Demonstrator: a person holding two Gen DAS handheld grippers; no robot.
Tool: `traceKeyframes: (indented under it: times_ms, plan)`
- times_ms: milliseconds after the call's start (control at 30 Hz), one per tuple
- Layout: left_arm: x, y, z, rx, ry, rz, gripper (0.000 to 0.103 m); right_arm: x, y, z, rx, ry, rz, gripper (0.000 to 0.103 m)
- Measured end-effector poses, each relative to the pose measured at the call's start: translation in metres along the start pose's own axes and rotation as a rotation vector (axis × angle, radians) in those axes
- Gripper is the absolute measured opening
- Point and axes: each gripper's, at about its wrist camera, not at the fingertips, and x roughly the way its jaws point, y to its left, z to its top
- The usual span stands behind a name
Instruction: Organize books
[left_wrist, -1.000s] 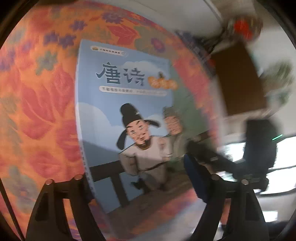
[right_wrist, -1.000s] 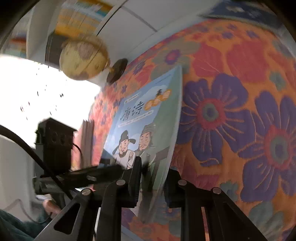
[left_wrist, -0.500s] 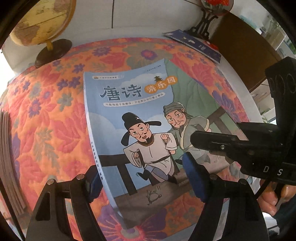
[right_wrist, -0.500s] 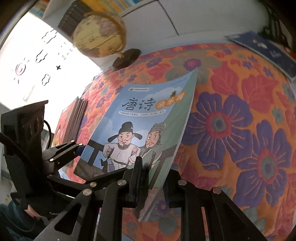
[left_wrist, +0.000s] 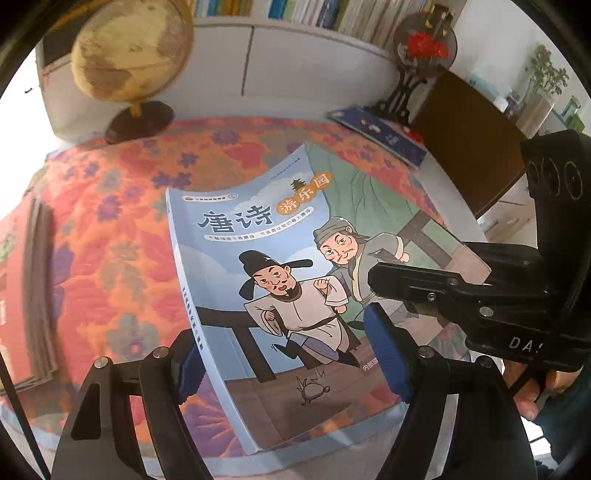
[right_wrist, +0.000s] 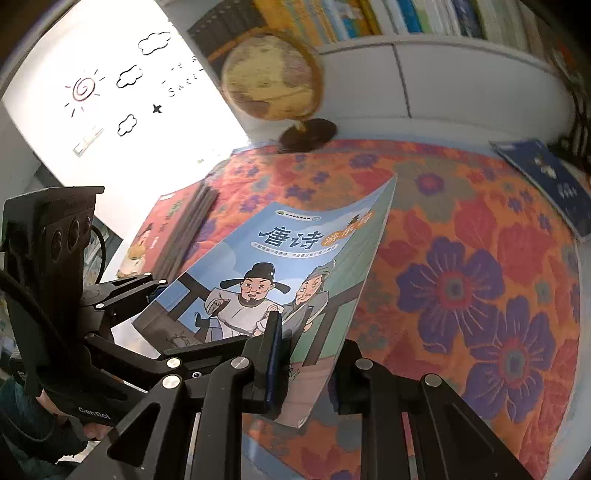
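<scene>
Two grippers are at one picture book (left_wrist: 266, 280). The right gripper (right_wrist: 306, 365) has its jaws closed tight on the book's right edge, one finger on the cover and one behind it. It holds that side up, so the book tilts above the flowery orange cloth (left_wrist: 110, 266). In the left wrist view the right gripper (left_wrist: 391, 280) reaches in from the right side and pinches the cover.

The left gripper (left_wrist: 284, 354) has its jaws wide open. One blue pad (left_wrist: 186, 360) sits just by the book's spine and the other blue pad (left_wrist: 384, 354) is over the cover. I cannot tell if the pads touch the book. It is not squeezing anything.

The cover is blue with two cartoon men and big words "唐诗" and "游乐园". The smaller writing is too tiny to read.

The right gripper's body shows the letters "DAS". The left gripper's body (right_wrist: 55, 295) says something like "CenRoi".

A pile of red books (right_wrist: 173, 232) lies at the left edge of the cloth. A dark blue book (right_wrist: 546, 181) lies far at the right. A yellow globe (right_wrist: 269, 77) stands at the back, below a shelf of books (right_wrist: 406, 18). The wall by the globe has a sun, clouds and a star drawn on it.
</scene>
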Motion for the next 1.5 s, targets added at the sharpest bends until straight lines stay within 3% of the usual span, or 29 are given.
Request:
traceKeyframes:
  times_ms: [300, 533, 733, 967, 1500]
  plan:
    - [-0.085, 0.078, -0.005, -0.035, -0.119, 0.039, 0.075, 0.007, 0.100, 0.036, -0.072, -0.080, 0.028, 0.020]
    - [-0.143, 0.169, -0.018, -0.081, -0.186, 0.126, 0.075, 0.057, 0.190, 0.068, -0.103, -0.105, 0.115, 0.021]
    - [-0.162, 0.236, -0.027, -0.131, -0.211, 0.174, 0.075, 0.111, 0.241, 0.091, -0.109, -0.074, 0.164, 0.021]
    - [-0.150, 0.292, -0.034, -0.195, -0.198, 0.156, 0.075, 0.159, 0.261, 0.104, -0.100, -0.025, 0.161, 0.022]
    - [-0.117, 0.322, -0.060, -0.285, -0.113, 0.125, 0.075, 0.209, 0.256, 0.093, 0.007, 0.072, 0.120, 0.026]
